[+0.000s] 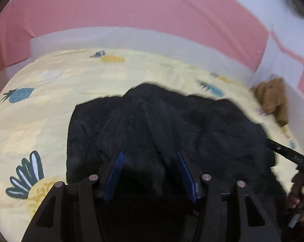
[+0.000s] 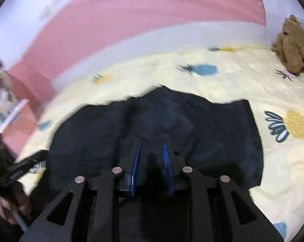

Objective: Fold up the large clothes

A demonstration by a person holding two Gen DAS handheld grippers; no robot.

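The black garment (image 1: 172, 125) lies rumpled on the bed's yellow pineapple-print sheet (image 1: 41, 111), a ridge of it pulled up. The left tongs (image 1: 150, 157) stand half-spread with a fold of cloth bunched between the blue pads (image 1: 115, 173); gripped or not, I cannot tell. The right tongs (image 2: 151, 151) are narrow, cloth between them, grip also unclear. A brown plush toy (image 2: 293, 48) sits at the bed's far corner.

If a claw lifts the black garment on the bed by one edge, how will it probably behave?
The black garment is probably floppy: it lies bunched in soft folds on the yellow sheet, so it should drape and sag. It seems unlikely to roll or tip. Its wide spread suggests that one lifted edge will drag the rest along.
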